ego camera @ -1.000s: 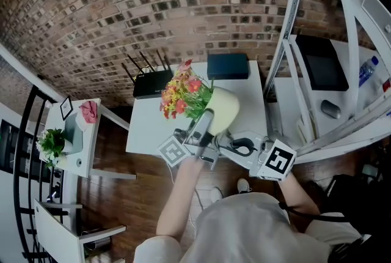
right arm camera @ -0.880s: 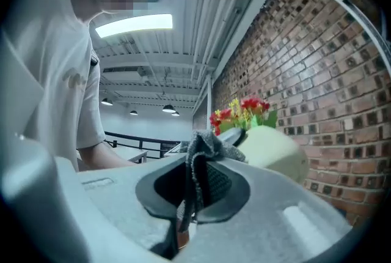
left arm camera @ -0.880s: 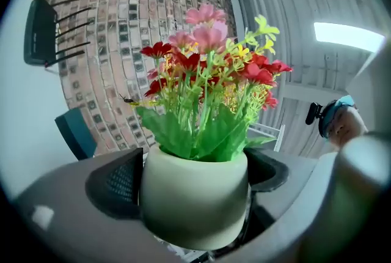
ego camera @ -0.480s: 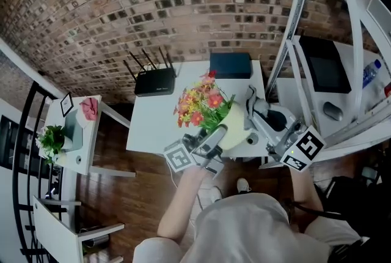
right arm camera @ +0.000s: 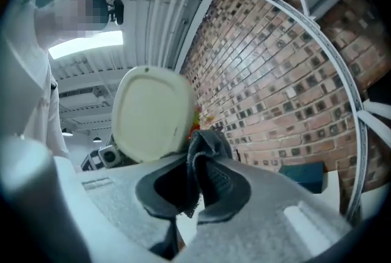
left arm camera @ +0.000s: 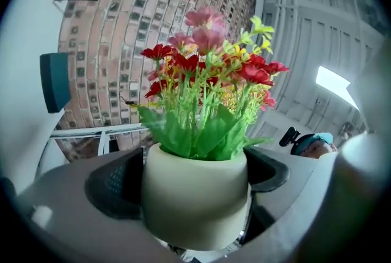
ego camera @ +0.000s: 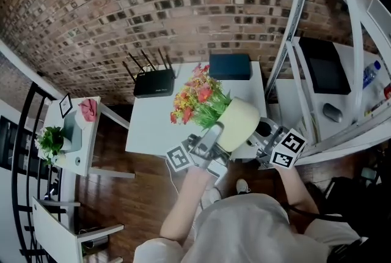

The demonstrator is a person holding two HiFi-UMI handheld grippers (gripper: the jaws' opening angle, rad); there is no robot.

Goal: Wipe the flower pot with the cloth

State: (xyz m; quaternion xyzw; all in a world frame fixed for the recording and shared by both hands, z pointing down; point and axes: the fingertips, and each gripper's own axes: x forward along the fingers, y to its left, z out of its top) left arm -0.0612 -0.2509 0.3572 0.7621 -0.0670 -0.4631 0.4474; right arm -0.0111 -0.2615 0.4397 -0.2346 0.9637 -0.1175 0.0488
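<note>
Since the frame half a second back, the right gripper (ego camera: 264, 132) has slid in toward the cream, round, smooth-walled flower pot (ego camera: 239, 124), and its marker cube sits closer to the pot's base. The pot shows more of its wall, and the bouquet has swung a little up and left.

Layout, left to right (head view):
- Small white side table (ego camera: 76, 164) at far left carries a green leafy plant (ego camera: 52, 142).
- Black router with four aerials (ego camera: 153, 81) stands at the back of the white rectangular table (ego camera: 153, 127), against the red-brown brick wall (ego camera: 122, 11).
- Red, pink and yellow artificial flowers with green leaves (ego camera: 198, 96) stick out of the pot, pointing up-left.
- Left gripper (ego camera: 215, 133) comes up from below. Its own view shows one jaw on each side of the pot wall, clamped on it. The pot is held off the table, tilted, above the table's near right corner.
- Dark teal flat box (ego camera: 229, 66) lies at the table's back edge, right of the router.
- Right gripper is just right of the pot's base, jaws closed on a dark grey crumpled cloth (right arm camera: 204, 158).
- In the right gripper view the pot's flat underside faces the camera. The cloth's top fold appears to meet the underside's lower right edge, but contact is not certain.
- White metal frame (ego camera: 293, 41) stands at far right.
</note>
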